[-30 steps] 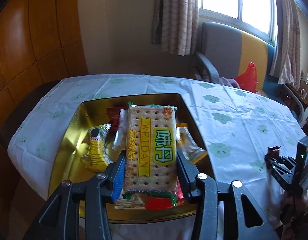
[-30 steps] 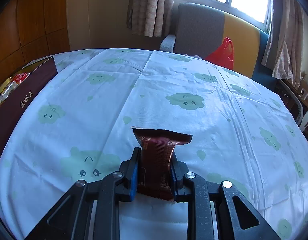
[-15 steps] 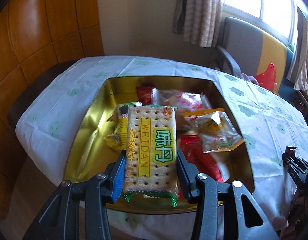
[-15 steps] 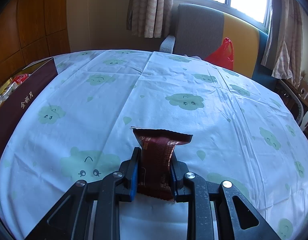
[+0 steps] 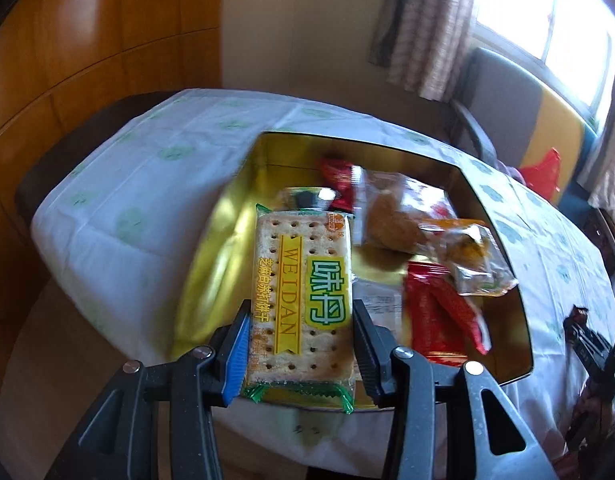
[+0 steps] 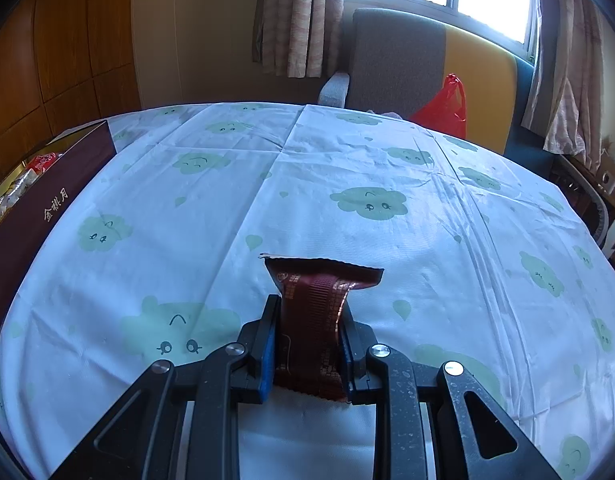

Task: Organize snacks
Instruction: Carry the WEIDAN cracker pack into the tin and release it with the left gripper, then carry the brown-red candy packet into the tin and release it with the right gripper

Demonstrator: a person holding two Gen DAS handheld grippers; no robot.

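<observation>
My left gripper [image 5: 301, 344] is shut on a cracker packet [image 5: 303, 300] with yellow and green labels, held over the near left part of a gold-lined box [image 5: 503, 240]. Several snack packets lie in that box, among them red packets [image 5: 439, 320] and a clear bag with a brown cake [image 5: 391, 220]. My right gripper [image 6: 307, 344] is shut on a dark brown snack packet [image 6: 315, 312] just above the tablecloth. The same box [image 6: 47, 208] shows its maroon outer wall at the far left of the right wrist view. The right gripper [image 5: 587, 344] appears at the right edge of the left wrist view.
A white tablecloth [image 6: 347, 168] with green cloud faces covers the round table. Behind it stand a grey and yellow chair [image 6: 419, 64] with a red plastic bag [image 6: 443, 108]. Wooden wall panels [image 5: 67, 60] lie to the left. The table's near edge drops off below the box.
The left gripper has carried the cracker packet leftward and lower over the box, and its view has rolled, so the box now sits more to the right. The right gripper and its packet have not moved.
</observation>
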